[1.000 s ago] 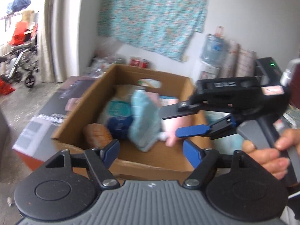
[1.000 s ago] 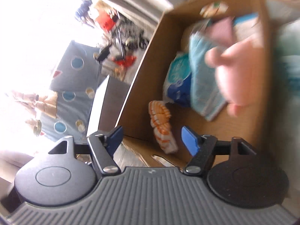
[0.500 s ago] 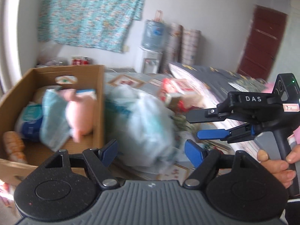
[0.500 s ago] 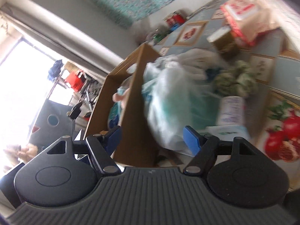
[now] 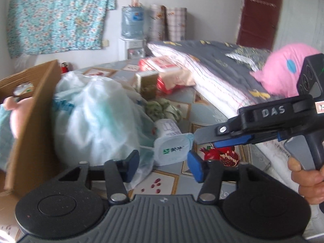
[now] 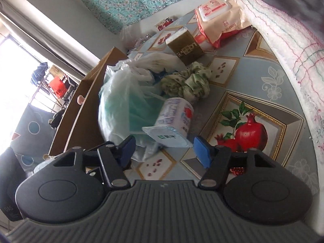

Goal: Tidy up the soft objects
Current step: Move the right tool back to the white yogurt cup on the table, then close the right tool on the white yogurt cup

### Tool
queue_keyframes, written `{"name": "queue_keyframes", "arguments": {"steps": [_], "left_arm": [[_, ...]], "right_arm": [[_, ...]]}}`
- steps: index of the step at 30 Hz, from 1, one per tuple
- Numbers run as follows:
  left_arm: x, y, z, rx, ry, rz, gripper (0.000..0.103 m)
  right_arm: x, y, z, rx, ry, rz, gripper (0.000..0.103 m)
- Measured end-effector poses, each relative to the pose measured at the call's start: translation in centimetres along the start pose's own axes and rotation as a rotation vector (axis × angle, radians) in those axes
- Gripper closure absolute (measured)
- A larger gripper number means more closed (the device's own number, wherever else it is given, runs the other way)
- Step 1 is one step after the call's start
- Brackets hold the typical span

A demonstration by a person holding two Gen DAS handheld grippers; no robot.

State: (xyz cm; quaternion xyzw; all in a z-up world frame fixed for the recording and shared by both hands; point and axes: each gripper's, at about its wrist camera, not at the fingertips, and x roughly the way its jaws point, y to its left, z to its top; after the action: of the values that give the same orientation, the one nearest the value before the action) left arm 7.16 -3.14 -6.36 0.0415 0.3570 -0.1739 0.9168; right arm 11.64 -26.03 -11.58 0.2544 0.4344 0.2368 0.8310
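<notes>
A white yogurt cup (image 5: 170,139) lies on its side on the patterned mat, beside a bulging clear plastic bag (image 5: 95,117) of teal soft goods. My left gripper (image 5: 164,167) hovers just short of the cup with its jaws closing and nothing between them. My right gripper (image 5: 204,139) comes in from the right in a person's hand, its tips next to the cup's lid. In the right wrist view the right gripper (image 6: 165,149) is also closing, with the cup (image 6: 174,119) just ahead and nothing between its pads. A crumpled green cloth (image 6: 186,81) lies behind the cup.
A cardboard box (image 5: 30,121) holding a pink plush (image 5: 16,111) stands left of the bag. A gold carton (image 6: 186,48) and a red-and-cream wipes pack (image 6: 218,16) lie farther back. A quilted mattress (image 5: 212,77) with a pink plush (image 5: 283,70) borders the right side.
Both views have swung right from the open cardboard box to the bag and cup on the mat and have dropped lower. Both pairs of jaws stand narrower than before.
</notes>
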Motion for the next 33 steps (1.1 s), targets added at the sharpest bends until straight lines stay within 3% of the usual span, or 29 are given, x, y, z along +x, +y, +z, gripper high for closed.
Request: {"name": "queue_keyframes", "arguments": {"steps": [5, 14, 17, 25, 29, 33], "left_arm": [[3.3, -0.3, -0.1, 0.048, 0.054, -0.006, 0.064], [6.4, -0.1, 0.0, 0.044, 0.102, -0.01, 0.063], [6.4, -0.2, 0.0, 0.04, 0.096, -0.002, 0.064], [3.6, -0.5, 0.9, 0.004, 0.067, -0.066, 0.064], [3.3, 0.1, 1.6, -0.068, 0.068, -0.142, 0.062], [4.3, 0.5, 1.9, -0.118, 0.084, -0.159, 0.062]], "right_arm": [[1.8, -0.5, 0.6, -0.037, 0.012, 0.012, 0.058], [4.0, -0.7, 1.0, -0.066, 0.046, 0.043, 0.075], [3.6, -0.5, 1.0, -0.06, 0.045, 0.044, 0.076], [0.5, -0.7, 1.4, 0.06, 0.058, 0.1, 0.076], [0.2, -1.8, 1.8, 0.13, 0.057, 0.101, 0.077], [0.5, -3.1, 1.9, 0.203, 0.053, 0.13, 0.078]]}}
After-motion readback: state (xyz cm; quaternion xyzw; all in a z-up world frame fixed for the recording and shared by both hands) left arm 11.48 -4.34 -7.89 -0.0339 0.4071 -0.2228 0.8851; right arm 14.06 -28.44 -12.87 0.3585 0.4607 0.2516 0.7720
